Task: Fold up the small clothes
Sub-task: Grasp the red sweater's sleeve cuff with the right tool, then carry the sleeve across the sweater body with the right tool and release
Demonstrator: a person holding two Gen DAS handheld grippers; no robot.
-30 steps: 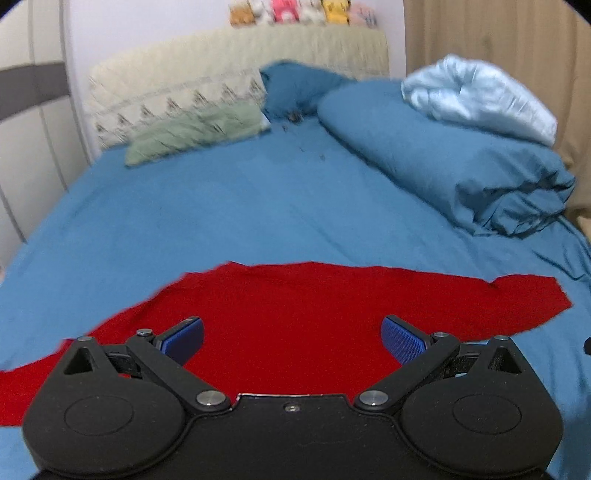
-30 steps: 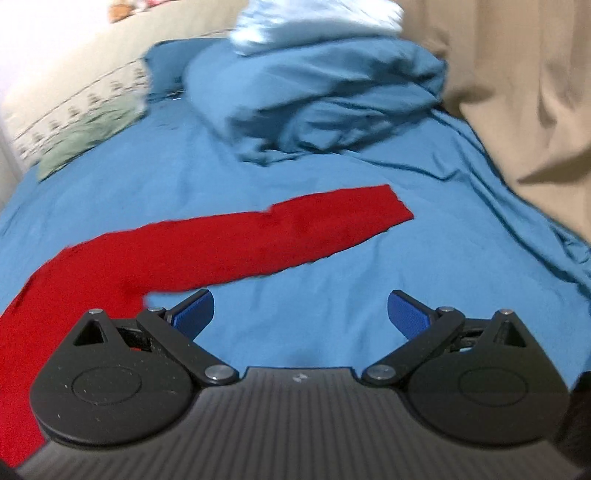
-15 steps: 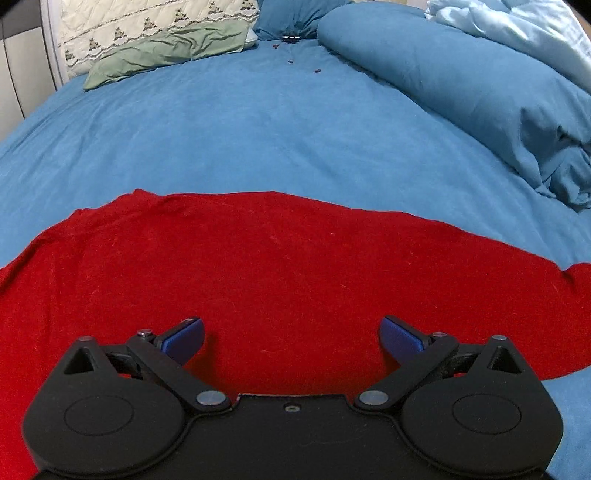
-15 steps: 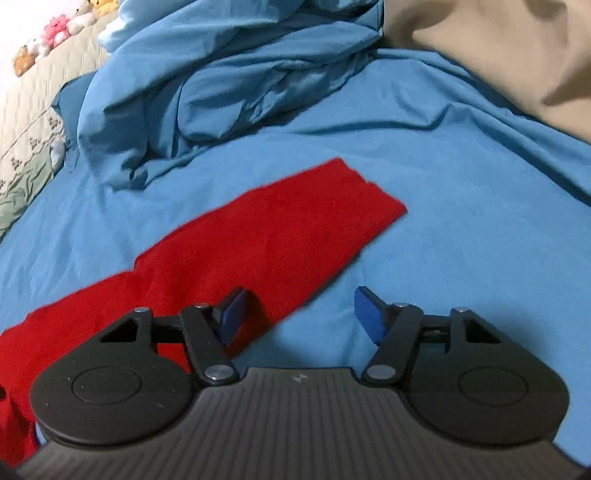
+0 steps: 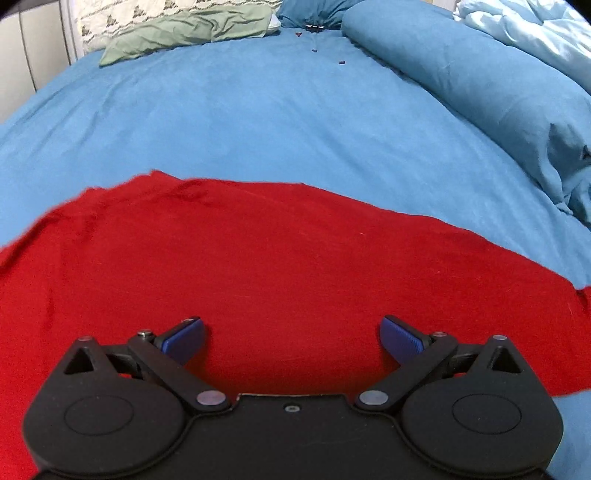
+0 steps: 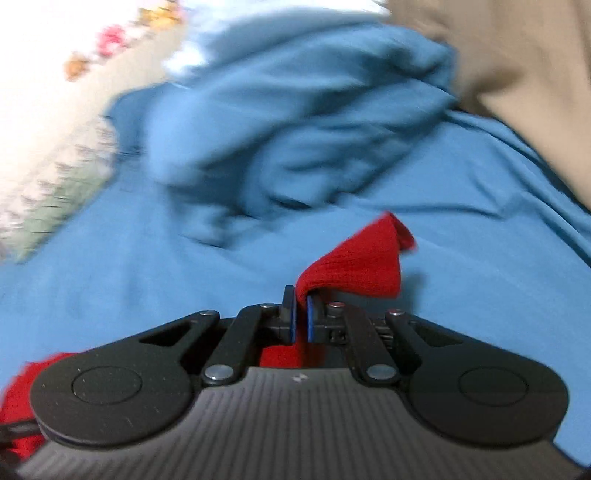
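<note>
A red garment (image 5: pixel 280 266) lies spread flat on the blue bed sheet (image 5: pixel 258 122) and fills the lower half of the left wrist view. My left gripper (image 5: pixel 291 339) is open just over the red cloth, its blue pads wide apart and holding nothing. My right gripper (image 6: pixel 301 314) is shut on the red garment's sleeve end (image 6: pixel 358 266), which sticks up in a fold past the blue pads and is lifted off the sheet. More red cloth (image 6: pixel 22 391) shows at the lower left of the right wrist view, which is blurred.
A rolled blue duvet (image 5: pixel 480 81) with a pale blue blanket (image 5: pixel 535 33) lies along the right. A green pillow (image 5: pixel 192 29) and a patterned cushion are at the bed's head. A beige curtain (image 6: pixel 517 62) hangs at the far right.
My right gripper has closed on the sleeve end and lifted it off the sheet. My left gripper has moved a little further in over the red cloth and stays open.
</note>
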